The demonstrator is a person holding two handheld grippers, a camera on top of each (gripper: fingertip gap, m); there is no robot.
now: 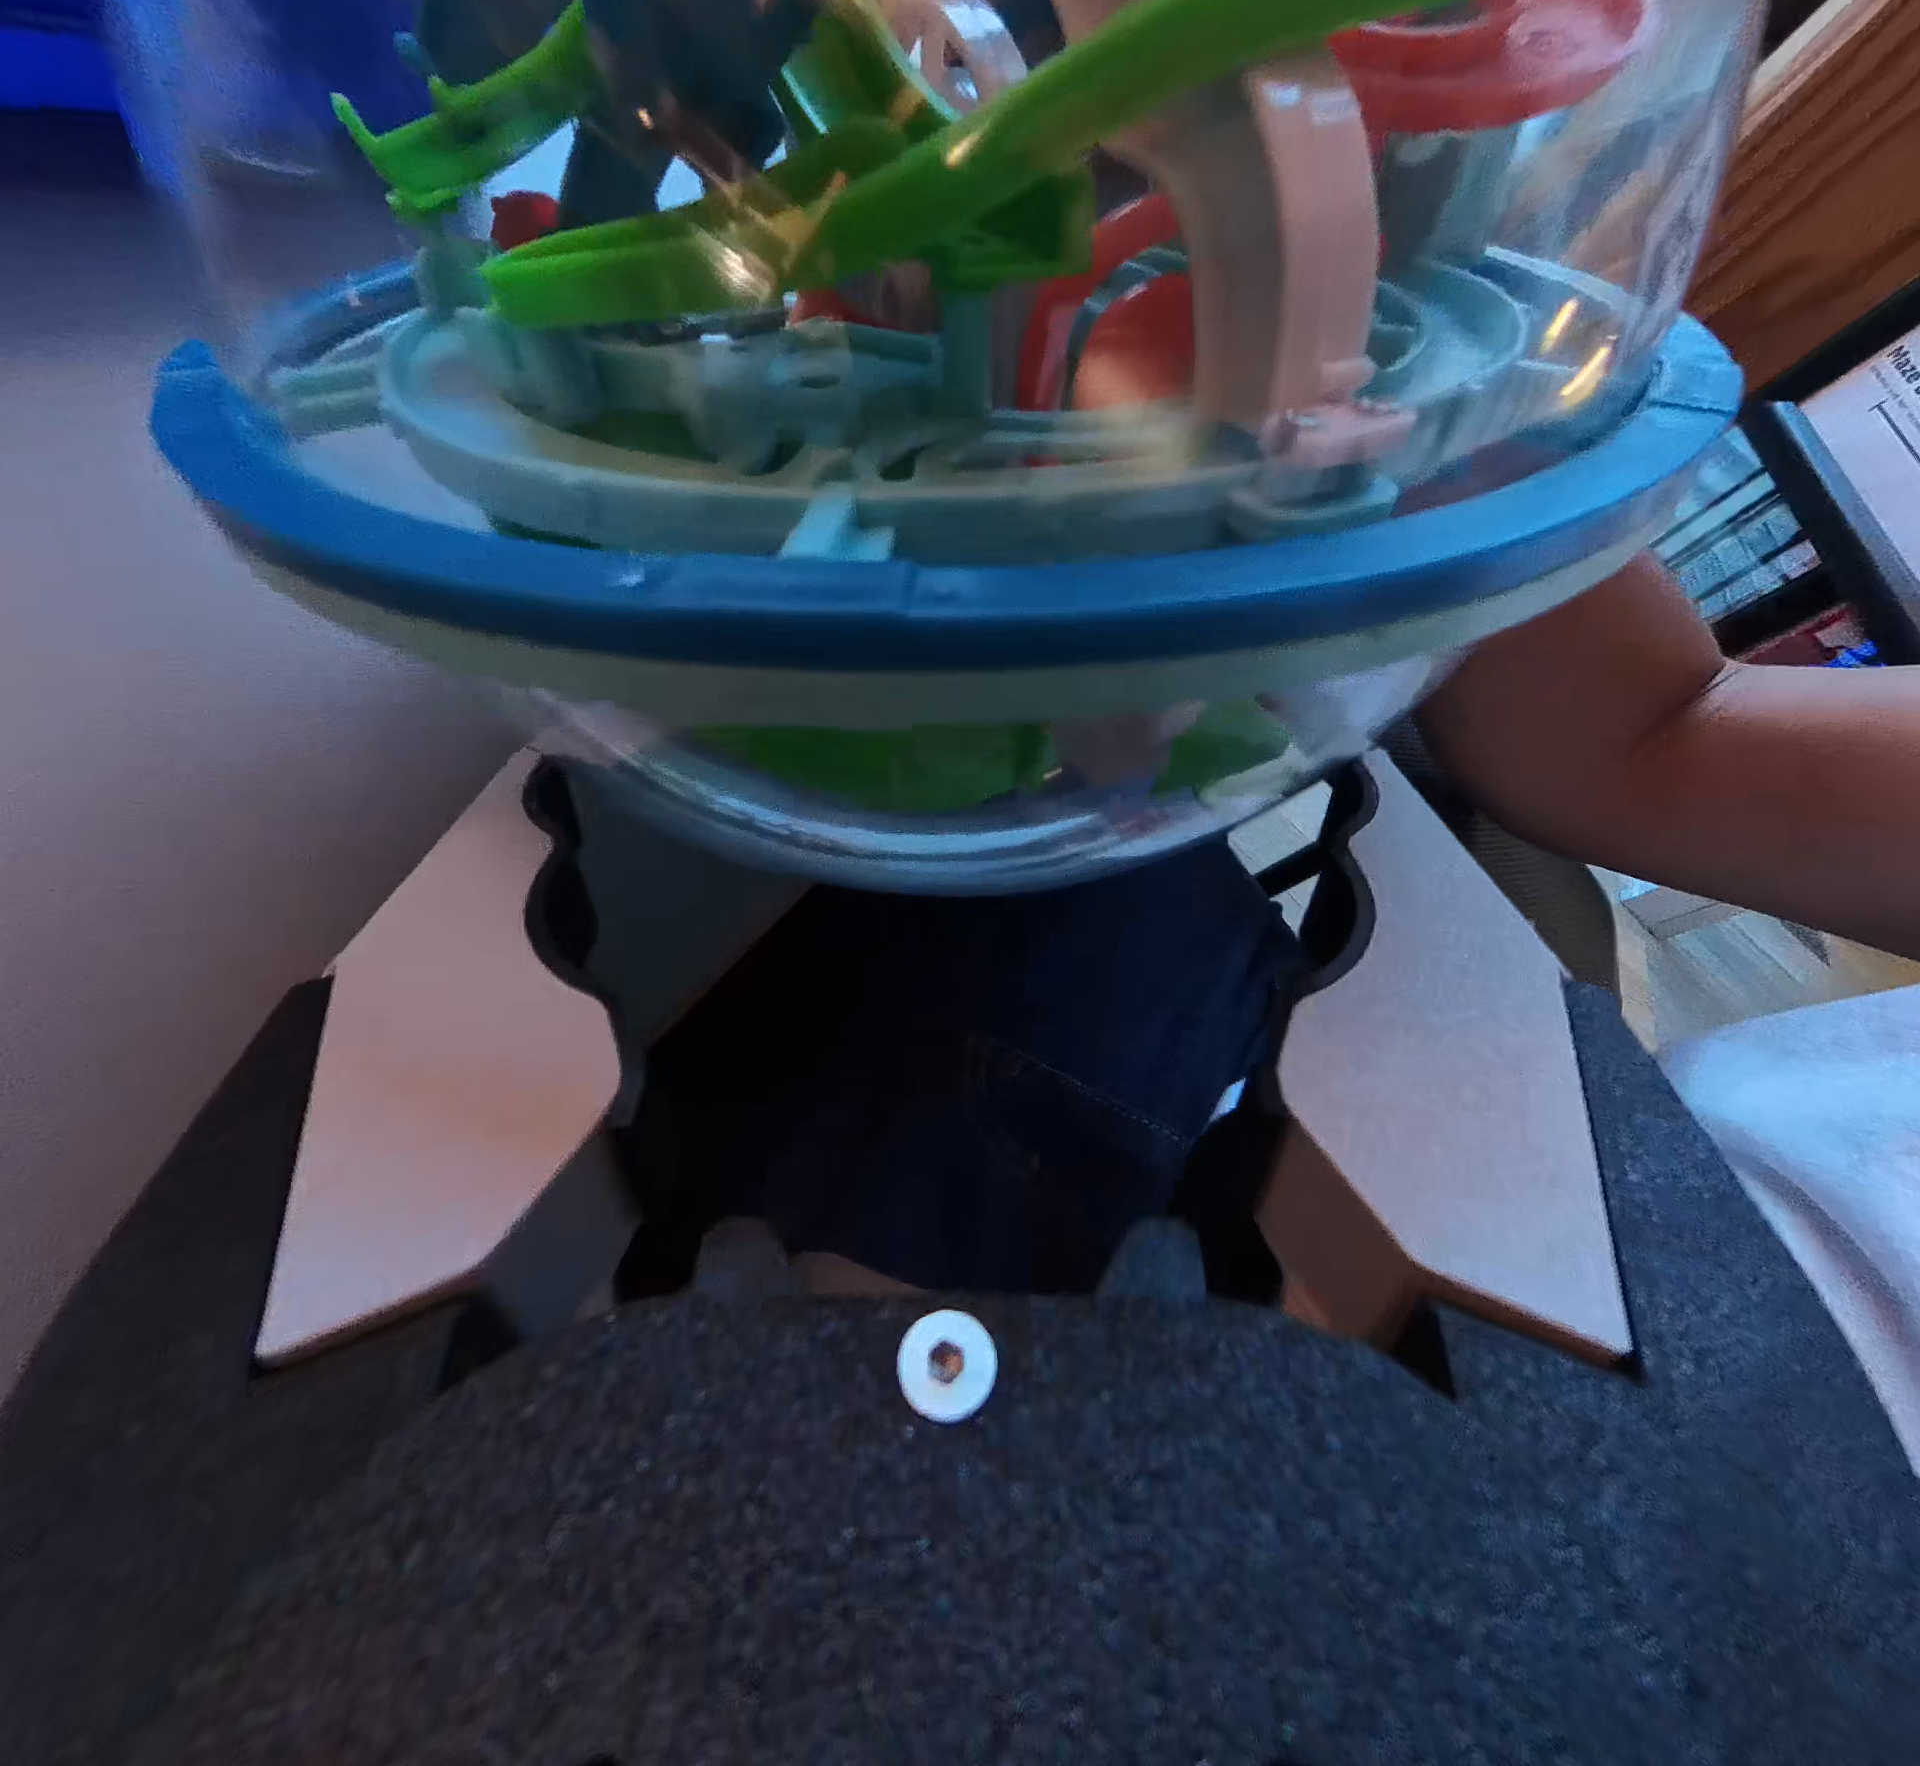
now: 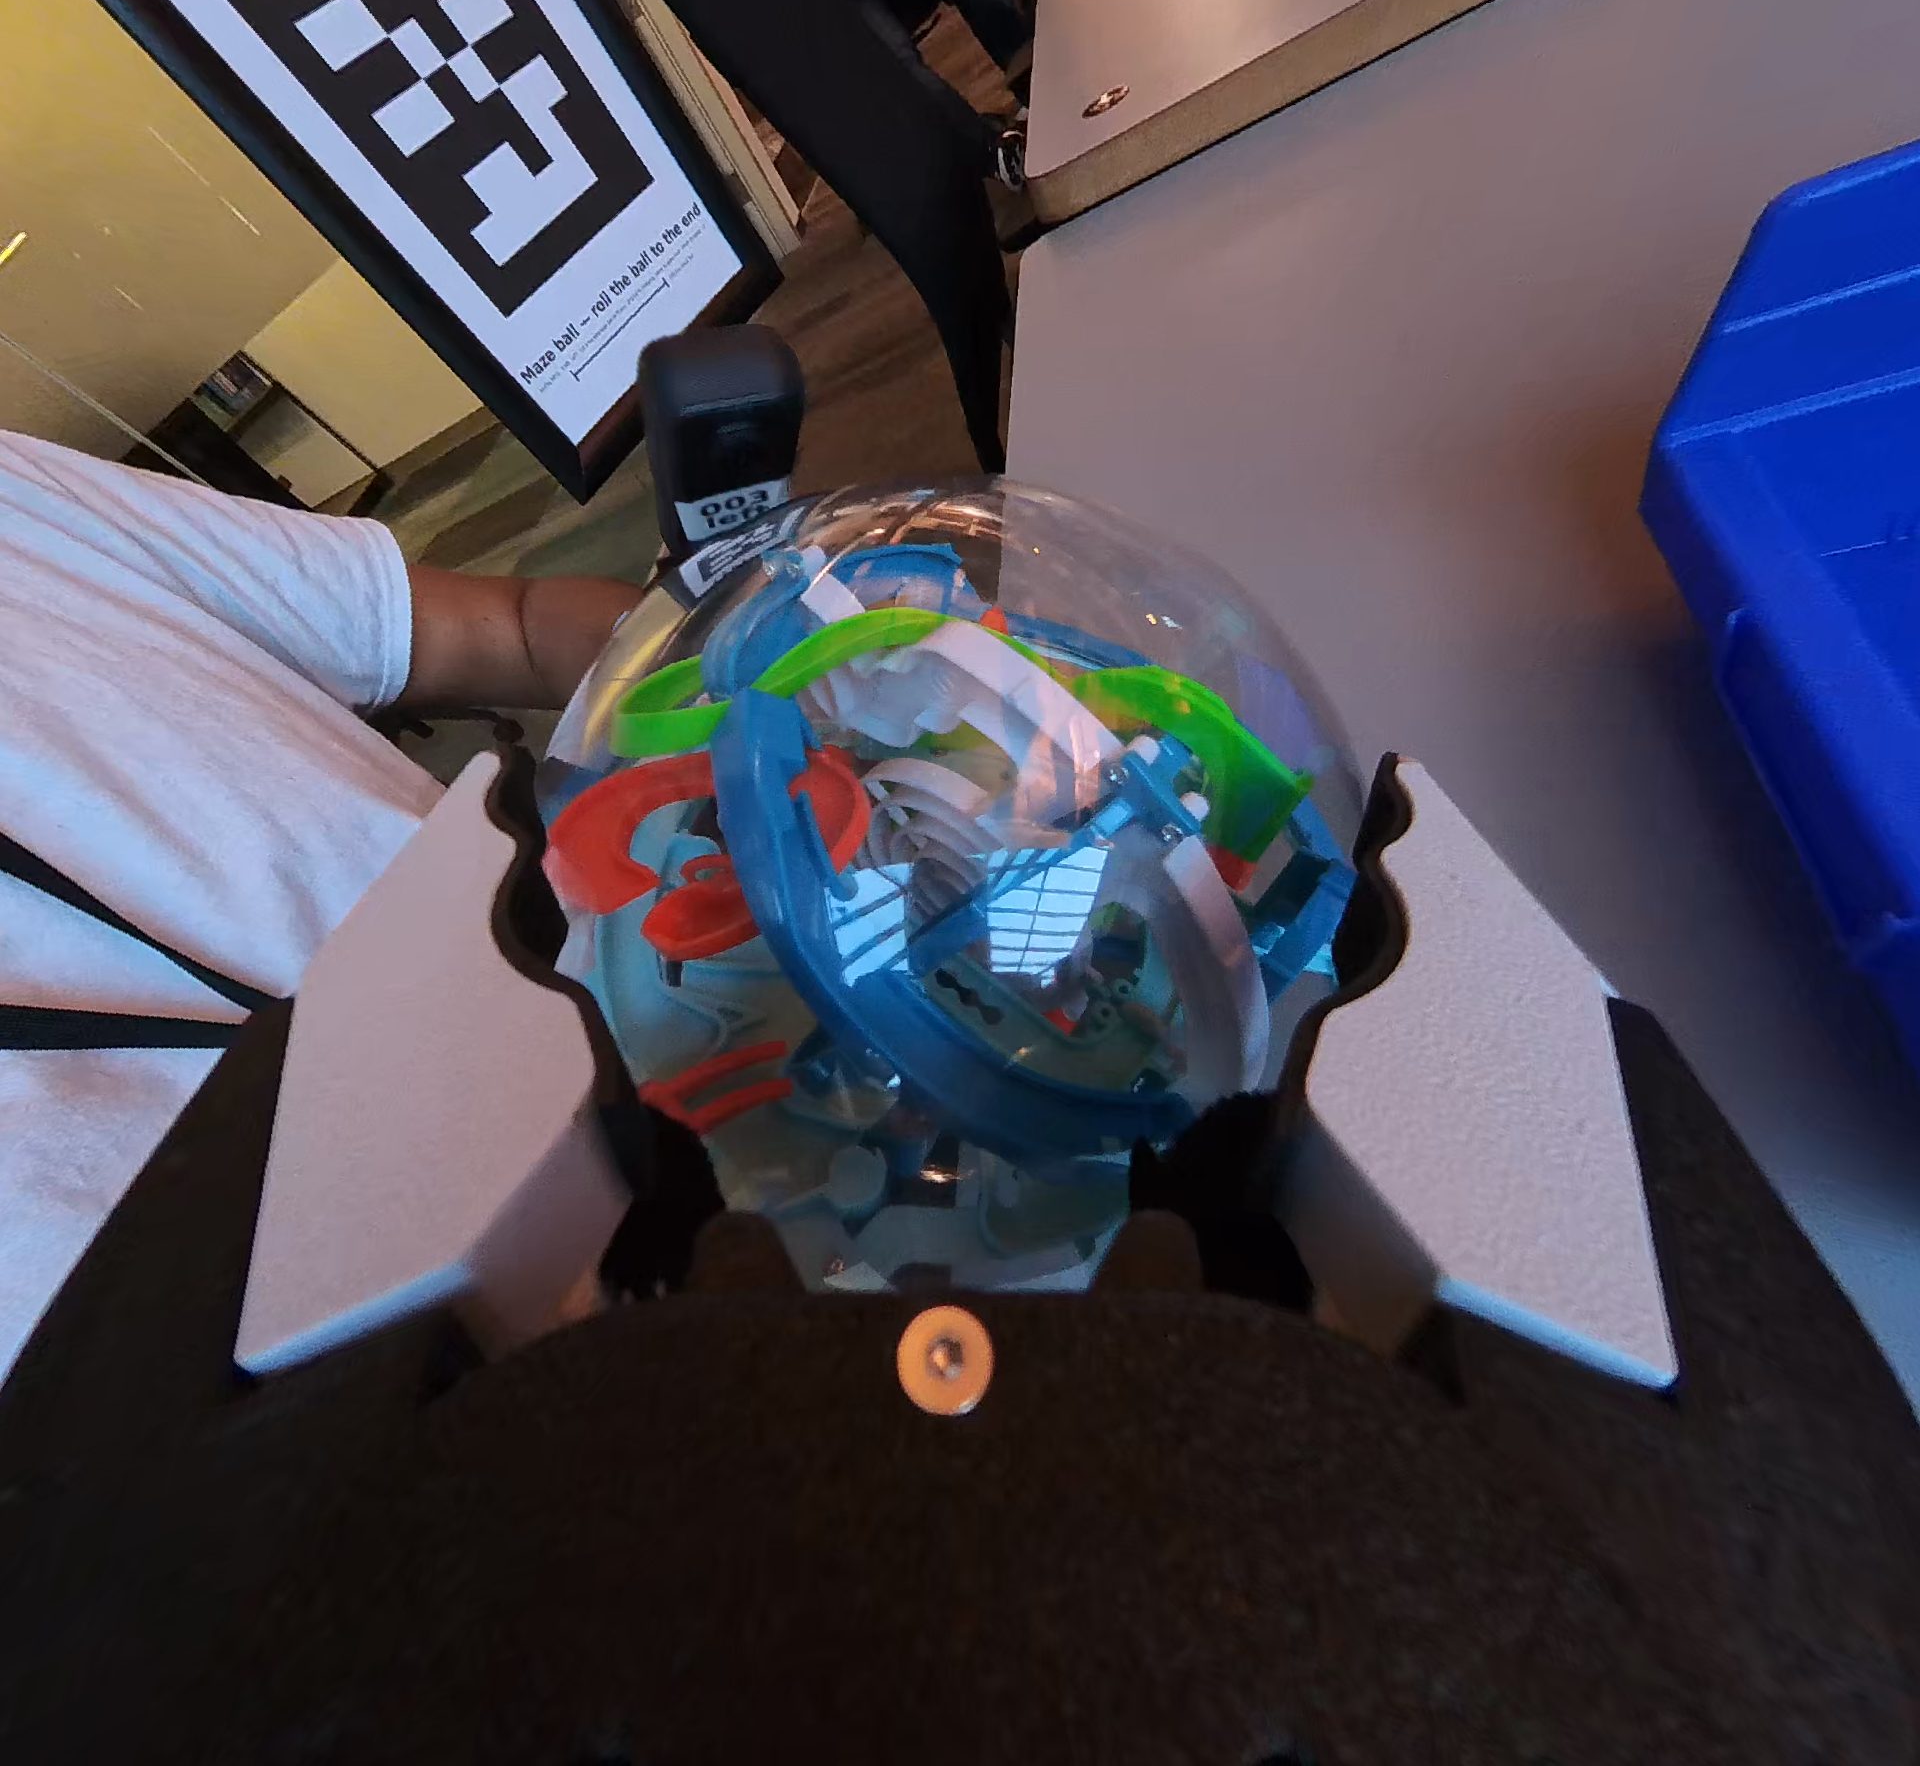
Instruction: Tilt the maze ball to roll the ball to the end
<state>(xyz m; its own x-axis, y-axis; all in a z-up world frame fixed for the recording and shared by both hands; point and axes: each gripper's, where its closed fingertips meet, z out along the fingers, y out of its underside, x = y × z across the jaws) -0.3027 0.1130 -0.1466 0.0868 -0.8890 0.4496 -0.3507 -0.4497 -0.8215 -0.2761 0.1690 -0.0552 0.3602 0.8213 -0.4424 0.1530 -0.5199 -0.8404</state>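
Two grippers hold one clear maze ball (image 2: 940, 885) above a grey table (image 2: 1351, 428); the right gripper (image 2: 951, 885) has its fingers spread wide around the sphere, the wavy inner edges pressed to its sides, the ball sitting deep between them and close to the camera; a sphere has no long axis, but its blue ring (image 2: 831, 895) runs steeply tilted here, green (image 2: 914, 636), red (image 2: 623, 843) and white (image 2: 997, 677) tracks crossing inside. In the left wrist view the blue ring (image 1: 914, 594) lies nearly level, dipping slightly to the left, and the ball (image 1: 935, 366) sits at the tips of the left gripper (image 1: 951, 854), its lower dome between them; whether those fingers clamp it or only cradle it cannot be told; the view is blurred. A blue bin (image 2: 1808, 594) stands on the table to the right; a framed marker sign (image 2: 416, 106) leans behind; a bare forearm (image 1: 1683, 760) reaches in beside the ball.
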